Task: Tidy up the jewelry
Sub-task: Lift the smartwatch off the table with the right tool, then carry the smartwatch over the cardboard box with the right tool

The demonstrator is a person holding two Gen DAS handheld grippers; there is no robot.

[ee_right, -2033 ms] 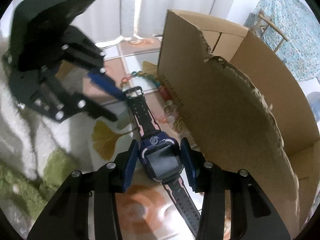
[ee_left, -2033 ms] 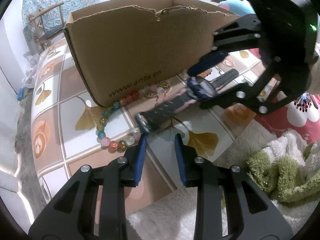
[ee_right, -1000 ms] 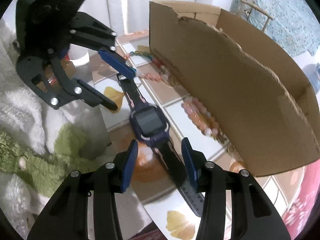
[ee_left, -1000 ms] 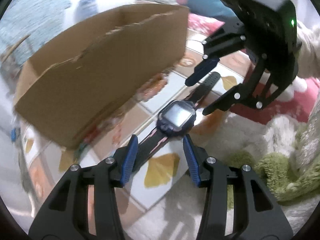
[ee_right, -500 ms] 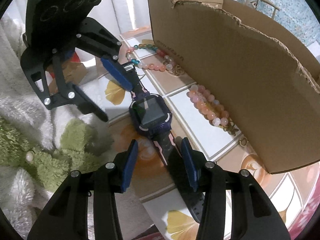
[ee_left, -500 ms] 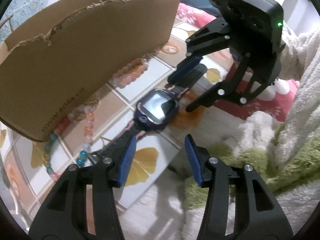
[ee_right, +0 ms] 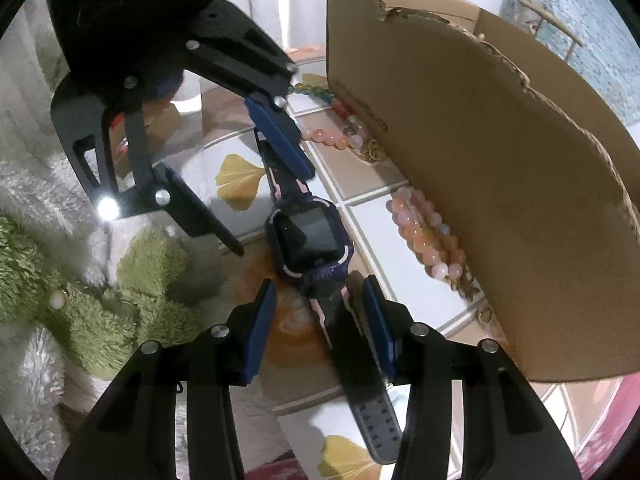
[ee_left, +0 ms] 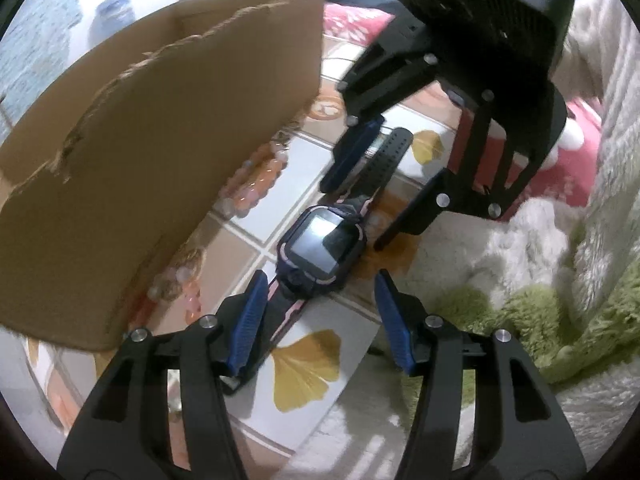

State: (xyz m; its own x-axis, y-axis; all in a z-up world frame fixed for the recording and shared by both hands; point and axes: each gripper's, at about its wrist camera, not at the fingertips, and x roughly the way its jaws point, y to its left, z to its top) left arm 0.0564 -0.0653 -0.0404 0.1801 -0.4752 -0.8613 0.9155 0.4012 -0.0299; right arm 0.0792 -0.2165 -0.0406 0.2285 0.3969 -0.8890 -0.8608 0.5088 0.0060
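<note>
A dark blue smartwatch (ee_left: 326, 240) with pink trim lies flat on the tiled mat beside a cardboard box (ee_left: 160, 128). My left gripper (ee_left: 320, 312) is open, its blue pads either side of one strap just short of the watch face. My right gripper (ee_right: 316, 320) is open over the other strap; the watch (ee_right: 310, 238) lies just ahead of it. Each gripper shows opposite the other, the right one (ee_left: 370, 196) and the left one (ee_right: 256, 184). Pink bead bracelets (ee_right: 428, 232) and a coloured bead string (ee_right: 316, 90) lie along the box (ee_right: 500, 184).
Fluffy white and green blankets (ee_left: 560, 300) lie beside the mat, also in the right wrist view (ee_right: 80, 288). A red floral cushion (ee_left: 576, 160) lies behind the right gripper. A gold chain (ee_right: 370, 152) lies by the box wall.
The right gripper has let go of the watch, which now lies flat. Both grippers have closed in toward each other over the two straps.
</note>
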